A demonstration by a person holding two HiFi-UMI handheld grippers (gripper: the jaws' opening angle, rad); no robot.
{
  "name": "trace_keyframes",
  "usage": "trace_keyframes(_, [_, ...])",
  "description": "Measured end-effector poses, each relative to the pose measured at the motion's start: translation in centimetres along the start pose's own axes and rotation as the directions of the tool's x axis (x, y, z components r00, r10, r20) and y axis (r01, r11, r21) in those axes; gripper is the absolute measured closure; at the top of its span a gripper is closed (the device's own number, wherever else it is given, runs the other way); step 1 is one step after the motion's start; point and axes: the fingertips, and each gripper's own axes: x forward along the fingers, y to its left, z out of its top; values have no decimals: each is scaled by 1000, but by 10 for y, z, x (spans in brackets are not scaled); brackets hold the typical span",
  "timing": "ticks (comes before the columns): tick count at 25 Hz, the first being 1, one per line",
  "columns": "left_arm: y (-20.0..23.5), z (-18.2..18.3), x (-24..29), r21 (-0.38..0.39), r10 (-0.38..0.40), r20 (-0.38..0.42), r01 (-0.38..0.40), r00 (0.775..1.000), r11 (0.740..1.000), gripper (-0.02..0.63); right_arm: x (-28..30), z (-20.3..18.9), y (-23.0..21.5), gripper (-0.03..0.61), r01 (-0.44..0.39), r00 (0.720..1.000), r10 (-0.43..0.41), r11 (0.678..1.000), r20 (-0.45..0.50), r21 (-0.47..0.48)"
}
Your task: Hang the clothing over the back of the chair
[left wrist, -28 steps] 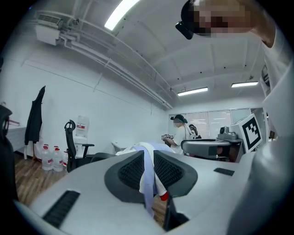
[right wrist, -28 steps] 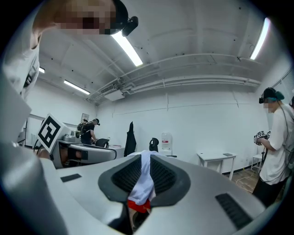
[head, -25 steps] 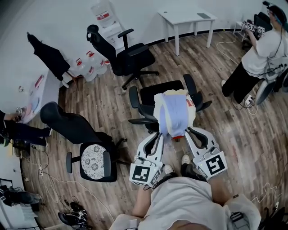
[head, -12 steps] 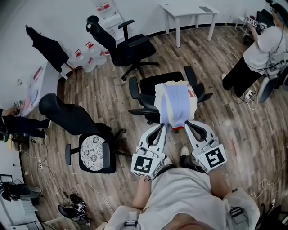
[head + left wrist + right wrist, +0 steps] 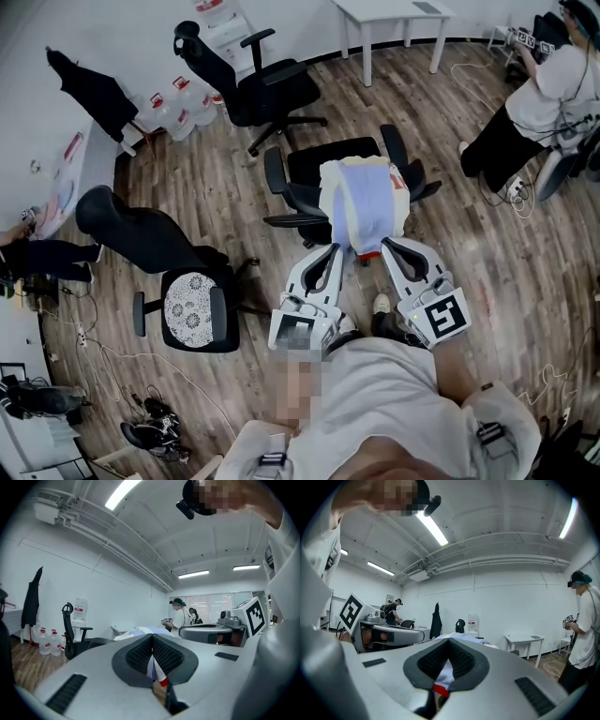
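Clothing (image 5: 364, 211): a pale blue and cream garment with red trim. It lies draped over the back of the black chair (image 5: 326, 167) in the middle of the wooden floor (image 5: 487, 272) and hangs down the side nearest the wearer of the head camera.

Left gripper (image 5: 340, 250): held level at the left of the garment's lower hem. The jaws are pressed together, with cloth and a red edge pinched between the pads.

Right gripper (image 5: 384, 244): held level at the right of the same hem. The jaws are likewise clamped, with white cloth and red trim between the pads.

Surroundings: a second chair with a patterned seat (image 5: 192, 309) stands to the left, well apart. A white table (image 5: 389, 13) stands by the far wall.
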Motion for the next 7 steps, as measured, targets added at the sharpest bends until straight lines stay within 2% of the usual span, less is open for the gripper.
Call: trace_keyframes(7, [-3, 6, -3, -6, 4, 0, -4, 1000, 1000, 595, -4, 5, 2, 558, 1, 1000, -1, 1000, -1, 11])
